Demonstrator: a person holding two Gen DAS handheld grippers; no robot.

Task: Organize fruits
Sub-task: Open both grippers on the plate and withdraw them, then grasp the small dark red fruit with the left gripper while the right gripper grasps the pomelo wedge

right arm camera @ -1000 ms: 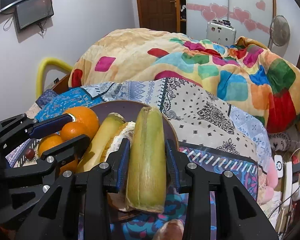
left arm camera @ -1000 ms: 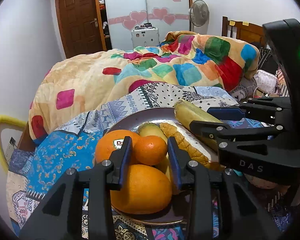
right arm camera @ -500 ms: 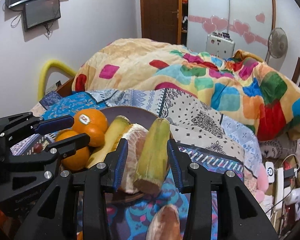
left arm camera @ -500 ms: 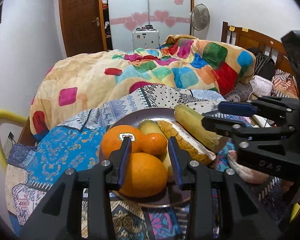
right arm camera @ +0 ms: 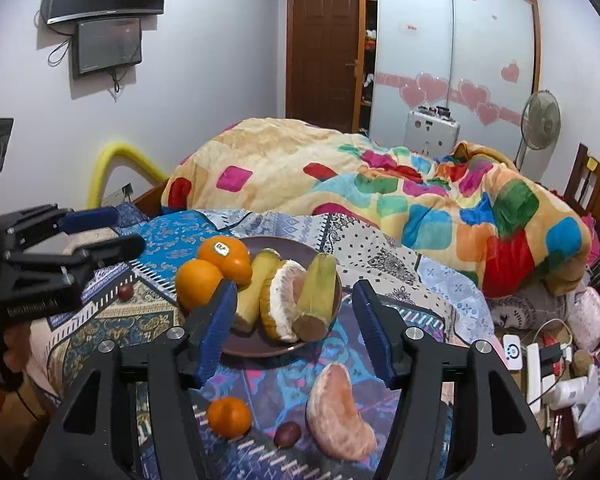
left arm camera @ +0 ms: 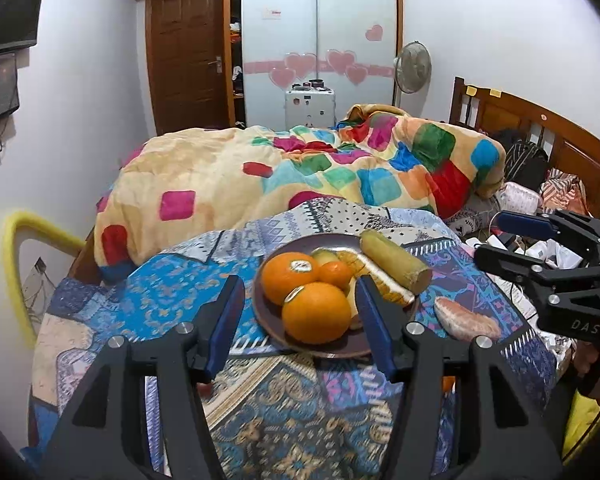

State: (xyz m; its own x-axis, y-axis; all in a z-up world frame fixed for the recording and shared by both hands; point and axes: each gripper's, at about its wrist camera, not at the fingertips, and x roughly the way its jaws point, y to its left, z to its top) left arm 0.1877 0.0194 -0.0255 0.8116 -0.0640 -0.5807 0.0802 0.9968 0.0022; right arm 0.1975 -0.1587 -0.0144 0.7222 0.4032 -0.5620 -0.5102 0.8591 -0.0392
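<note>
Only right wrist shows a loose tangerine [right arm camera: 229,417].

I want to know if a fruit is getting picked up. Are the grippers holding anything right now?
Nothing is held. The left gripper and right gripper are both opening with empty space between their pads, set back from the plate of fruit.

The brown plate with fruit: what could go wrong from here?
1. The brown plate lies on soft patterned cloth; it may tilt.
2. The green-yellow sugarcane piece overhangs the rim and could roll off.
3. The small loose mandarin on the cloth could roll away.
</note>
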